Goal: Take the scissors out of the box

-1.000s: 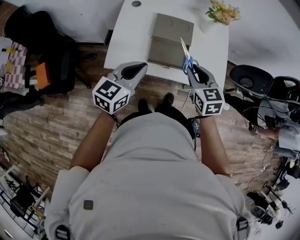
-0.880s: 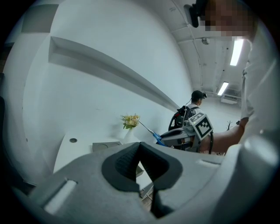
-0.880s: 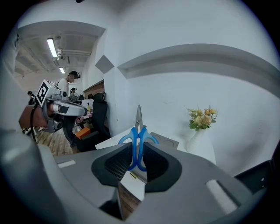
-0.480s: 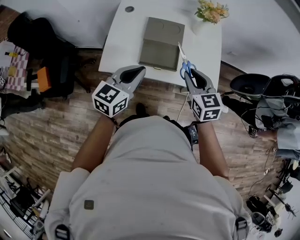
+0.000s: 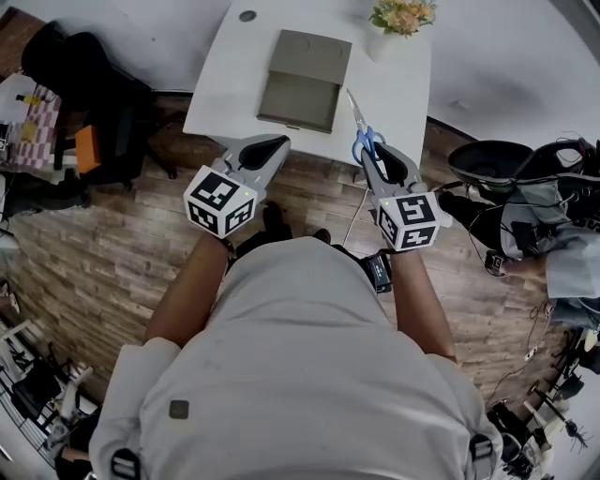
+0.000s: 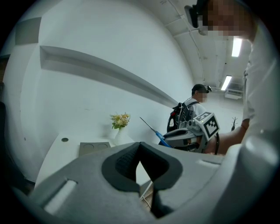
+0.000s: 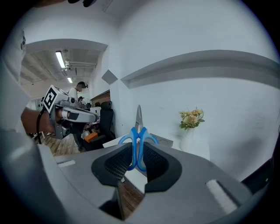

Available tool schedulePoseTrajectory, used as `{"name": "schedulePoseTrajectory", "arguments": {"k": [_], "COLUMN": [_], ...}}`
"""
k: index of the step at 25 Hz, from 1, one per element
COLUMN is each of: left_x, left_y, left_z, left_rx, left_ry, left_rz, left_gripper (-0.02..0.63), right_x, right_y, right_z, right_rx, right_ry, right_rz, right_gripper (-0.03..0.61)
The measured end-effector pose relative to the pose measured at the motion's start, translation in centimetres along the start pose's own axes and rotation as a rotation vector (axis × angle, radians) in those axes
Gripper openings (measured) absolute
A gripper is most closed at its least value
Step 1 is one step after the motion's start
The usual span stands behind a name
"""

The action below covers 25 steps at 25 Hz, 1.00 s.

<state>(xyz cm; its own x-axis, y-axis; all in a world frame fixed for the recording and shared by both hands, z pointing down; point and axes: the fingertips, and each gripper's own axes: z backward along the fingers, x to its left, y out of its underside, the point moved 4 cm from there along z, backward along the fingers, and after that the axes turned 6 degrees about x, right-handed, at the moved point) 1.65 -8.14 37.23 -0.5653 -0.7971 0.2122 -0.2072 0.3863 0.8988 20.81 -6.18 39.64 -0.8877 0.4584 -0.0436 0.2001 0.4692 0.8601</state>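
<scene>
Where the wooden floor (image 5: 112,244) runs up to a pale wall, a white table (image 5: 225,84) stands ahead of the person, whose grey-shirted torso (image 5: 300,375) fills the lower half of the head view. A black chair (image 5: 103,112) crowds the table's left side, and another black seat (image 5: 492,159) with bags and cables sits off to the right.

On the table lies a flat grey box (image 5: 305,75). Both grippers hang over the floor at the table's near edge, with nothing between them and the box.

The left gripper (image 5: 274,142) has its jaws drawn together on nothing. The right gripper (image 5: 373,155) has its jaws clamped on the blue handles of the scissors (image 5: 359,122). The blades are closed and point forward over the table's near right edge, just right of the box and outside it.

A small vase of flowers (image 5: 401,16) stands at the far right corner. A round hole (image 5: 247,15) marks the tabletop at the far left.
</scene>
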Motion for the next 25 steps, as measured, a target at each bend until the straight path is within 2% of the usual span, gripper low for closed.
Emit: {"name": "schedulePoseTrajectory", "arguments": {"k": [9, 17, 25], "left_x": [-6.5, -8.7, -8.8], "left_y": [2.1, 3.4, 4.2], "left_z": [1.4, 2.5, 4.9], "left_rx": [0.013, 0.023, 0.016], "left_ry": [-0.054, -0.082, -0.055], "left_rz": [0.003, 0.003, -0.014], "left_gripper": [0.005, 0.005, 0.005], "right_x": [0.5, 0.8, 4.0], "right_y": [2.5, 4.3, 4.3], "right_z": [4.6, 6.4, 7.6], "right_rx": [-0.023, -0.025, -0.045], "right_ry": [-0.066, -0.097, -0.078], "right_rz": [0.014, 0.017, 0.022], "right_gripper": [0.097, 0.097, 0.097]}}
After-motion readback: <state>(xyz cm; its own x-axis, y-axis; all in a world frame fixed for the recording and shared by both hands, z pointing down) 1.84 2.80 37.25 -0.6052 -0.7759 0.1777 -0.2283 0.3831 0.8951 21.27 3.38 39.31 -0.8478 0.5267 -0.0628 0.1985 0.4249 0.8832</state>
